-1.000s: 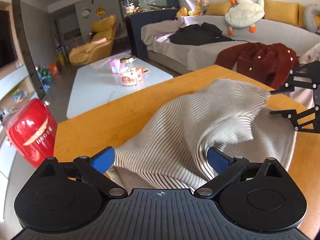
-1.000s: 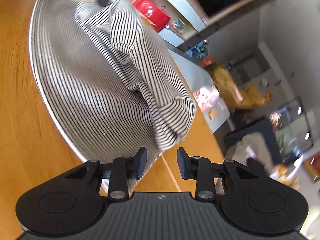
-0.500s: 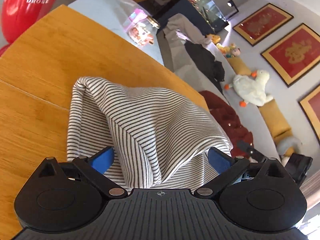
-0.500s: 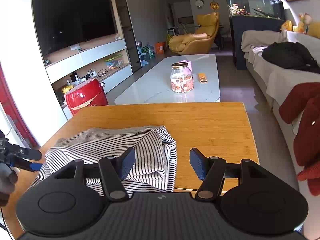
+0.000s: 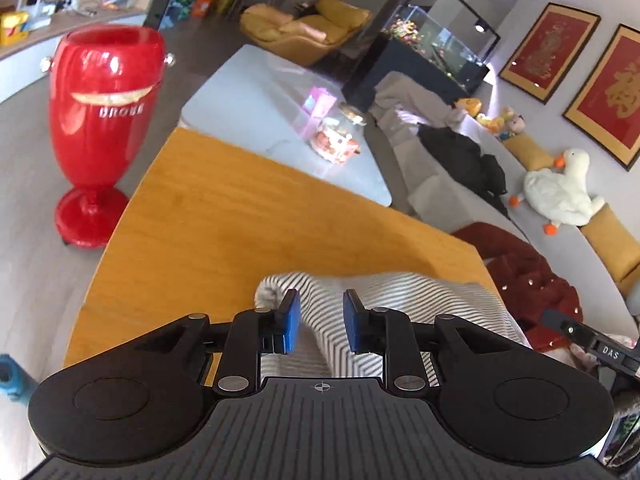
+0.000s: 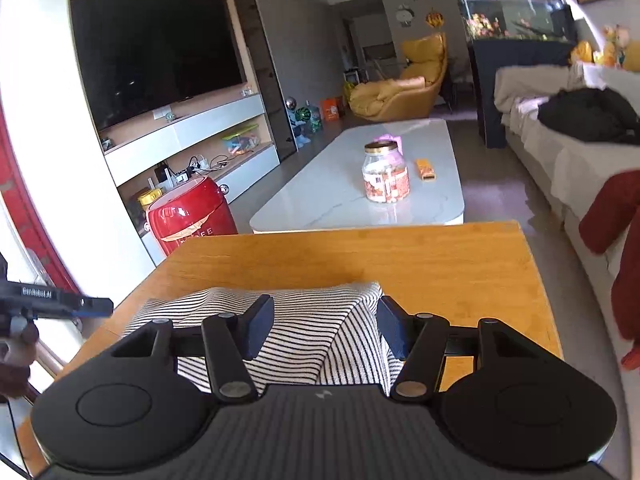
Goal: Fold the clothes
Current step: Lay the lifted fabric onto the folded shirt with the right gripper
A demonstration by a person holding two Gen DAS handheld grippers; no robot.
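Left wrist view: left gripper (image 5: pixel 318 326) sits low over the striped garment (image 5: pixel 404 300), which lies bunched on the near-right part of the wooden table (image 5: pixel 248 224). Blue pads (image 5: pixel 290 322) are closing, a narrow gap left between them, with a ridge of striped cloth running up through that gap. Can't tell whether the pads already bite the fabric (looks close, not confirmed). Garment's long axis runs left-right across the frame; its rolled left end is just beyond the left pad, the bulk spreads right toward the red coat (image 5: pixel 532 276) off the table edge. Tip of the other gripper shows at the far right edge.

Right wrist view: right gripper (image 6: pixel 326 324) has its jaws well apart and closing slightly, nothing clamped. Striped garment (image 6: pixel 304 320) lies directly below and ahead, a folded stack with its right edge falling just inside the right finger (image 6: pixel 394 330). Left gripper (image 6: pixel 86 305) enters from the left edge, near the garment's left end.

Judgement: each hand is on its own end, left nearer a grip. Next fold likely turns on that left-right axis.
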